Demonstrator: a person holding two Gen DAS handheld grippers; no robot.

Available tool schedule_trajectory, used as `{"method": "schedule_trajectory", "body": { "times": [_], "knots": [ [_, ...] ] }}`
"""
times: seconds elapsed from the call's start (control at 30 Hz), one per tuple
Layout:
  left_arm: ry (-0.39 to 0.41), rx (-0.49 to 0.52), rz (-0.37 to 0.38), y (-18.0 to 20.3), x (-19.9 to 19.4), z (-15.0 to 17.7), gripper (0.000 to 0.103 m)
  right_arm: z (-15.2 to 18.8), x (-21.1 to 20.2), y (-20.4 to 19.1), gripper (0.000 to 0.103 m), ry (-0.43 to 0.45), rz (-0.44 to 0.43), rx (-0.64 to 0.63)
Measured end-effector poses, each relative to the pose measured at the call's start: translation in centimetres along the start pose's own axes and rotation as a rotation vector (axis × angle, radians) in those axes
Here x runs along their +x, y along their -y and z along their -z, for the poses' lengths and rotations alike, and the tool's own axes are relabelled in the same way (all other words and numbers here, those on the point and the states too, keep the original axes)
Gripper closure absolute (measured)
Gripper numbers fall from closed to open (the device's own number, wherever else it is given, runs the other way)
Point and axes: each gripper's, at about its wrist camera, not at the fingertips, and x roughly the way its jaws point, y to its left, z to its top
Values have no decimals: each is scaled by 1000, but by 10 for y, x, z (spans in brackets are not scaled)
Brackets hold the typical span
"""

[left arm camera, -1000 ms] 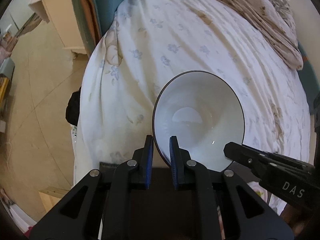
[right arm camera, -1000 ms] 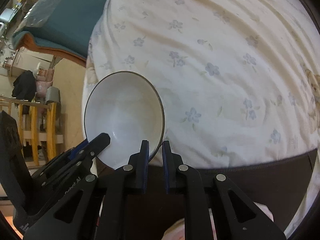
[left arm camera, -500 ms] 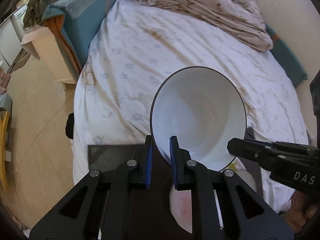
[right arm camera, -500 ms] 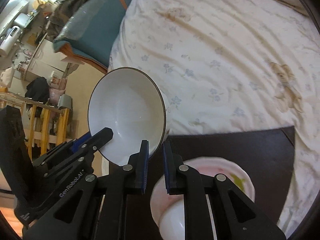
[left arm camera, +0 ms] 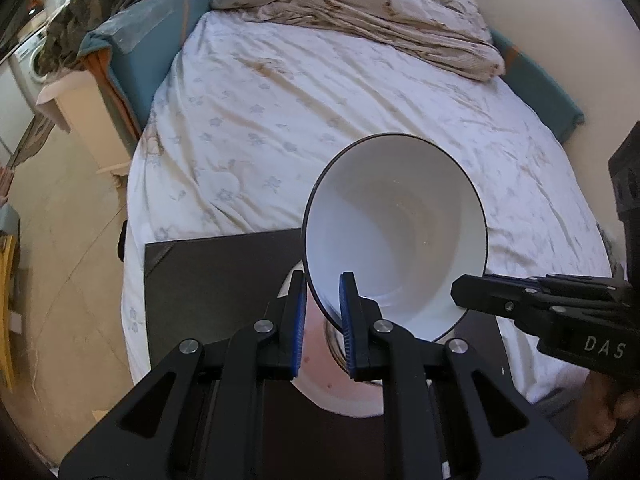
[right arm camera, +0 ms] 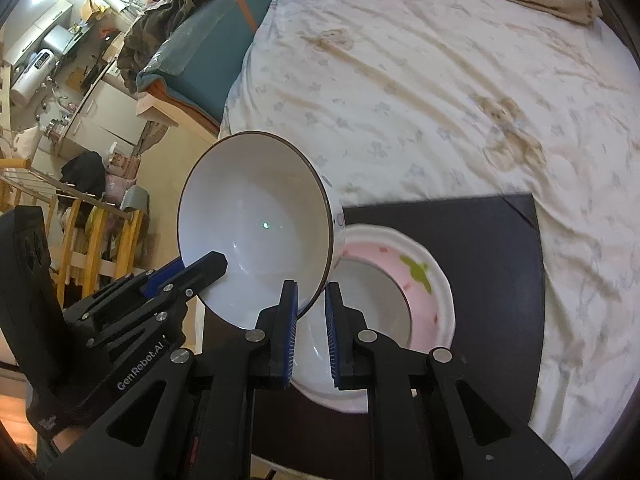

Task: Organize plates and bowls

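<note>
A white bowl with a dark rim [left arm camera: 396,220] hangs tilted in the air, held by both grippers at once. My left gripper [left arm camera: 322,278] is shut on the bowl's near rim, one pad inside and one outside. In the right wrist view the same bowl [right arm camera: 256,232] has its rim pinched by my right gripper [right arm camera: 310,286], which is also shut on it. Below the bowl lies a pink-patterned plate [right arm camera: 424,280] with a smaller pale bowl [right arm camera: 372,304] in its middle. Both rest on a black board [right arm camera: 480,240].
The black board [left arm camera: 208,280] lies on a bed with a white flowered sheet [left arm camera: 280,120]. A crumpled beige blanket [left arm camera: 360,12] is at the far end. Left of the bed are a teal cushion [left arm camera: 160,52], a white cabinet [left arm camera: 80,116] and tiled floor [left arm camera: 60,260].
Both grippers have risen and drawn back together with the bowl held between them. The black board and the pink plate have come into view beneath the bowl.
</note>
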Motion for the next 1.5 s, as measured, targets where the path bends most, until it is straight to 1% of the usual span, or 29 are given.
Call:
{"method": "schedule_trajectory", "body": {
  "times": [0.1, 0.13, 0.3, 0.43, 0.57, 0.6, 0.63, 0.67, 0.7, 0.73, 0.77, 0.8, 0.83, 0.87, 0.93, 0.97, 1.0, 1.07, 1.17, 1.2, 1.23, 1.3, 1.33, 1.4, 1.43, 1.5],
  "knots": [
    [16, 22, 11, 10, -7, 10, 90, 19, -9, 10, 87, 10, -28, 3],
    [17, 32, 14, 14, -8, 12, 90, 26, -14, 14, 87, 16, -51, 8],
    [8, 43, 8, 19, -6, 22, 90, 47, -26, 26, 87, 50, -100, 14],
    [-20, 43, -9, 16, 5, 26, 90, 59, -21, 33, 86, 61, -140, 22],
    [-42, 25, -19, 12, 15, 27, 90, 69, -6, 41, 87, 53, -187, 38],
    [-44, 27, -16, 13, 16, 28, 89, 72, -3, 42, 87, 54, -194, 40],
    [-50, 47, 25, 19, 18, 30, 89, 74, 0, 43, 87, 50, -201, 43],
    [-46, 74, 31, 25, 18, 31, 91, 78, 2, 44, 87, 49, -214, 55],
    [-36, 112, 26, 33, 17, 32, 93, 80, 2, 44, 88, 54, -238, 61],
    [-6, 168, 0, 45, 14, 33, 93, 81, 0, 42, 88, 64, -297, 60],
    [15, 196, -31, 50, 14, 33, 93, 82, -3, 37, 88, 75, -303, 39],
    [26, 199, -87, 50, 15, 31, 90, 81, -6, 32, 88, 91, -292, 17],
    [26, 179, -95, 45, 17, 28, 90, 81, -10, 25, 88, 116, -265, -29],
    [14, 139, -71, 38, 19, 25, 90, 81, -12, 24, 88, 127, -263, -43],
    [-11, 79, -19, 26, 20, 21, 90, 80, -15, 32, 88, 154, -270, -16],
    [-15, 57, 2, 21, 20, 19, 90, 79, -17, 45, 88, 170, -273, 29],
    [-16, 45, 12, 18, 20, 18, 90, 78, -19, 54, 84, 181, -272, 64],
    [-22, 23, 32, 14, 21, 18, 90, 76, -24, 82, 83, 198, -242, 163],
    [-29, 3, 46, 11, 24, 18, 90, 75, -19, 110, 76, 168, -208, 260],
    [-32, 1, 48, 12, 26, 18, 90, 75, -17, 114, 64, 161, -194, 279],
    [-37, 0, 51, 12, 27, 19, 90, 74, -14, 118, 50, 146, -192, 297],
    [-48, 3, 49, 14, 31, 20, 90, 72, -6, 120, 48, 112, -245, 309],
    [-53, 3, 49, 14, 33, 21, 90, 71, -2, 117, 49, 100, -250, 299],
    [-61, -1, 54, 14, 37, 21, 90, 72, 8, 110, 50, 68, -202, 259],
    [-66, -5, 59, 14, 38, 21, 90, 72, 14, 109, 51, 55, -201, 262],
    [-74, -24, 73, 12, 43, 20, 90, 72, 25, 109, 52, 29, -235, 287]
  ]
}}
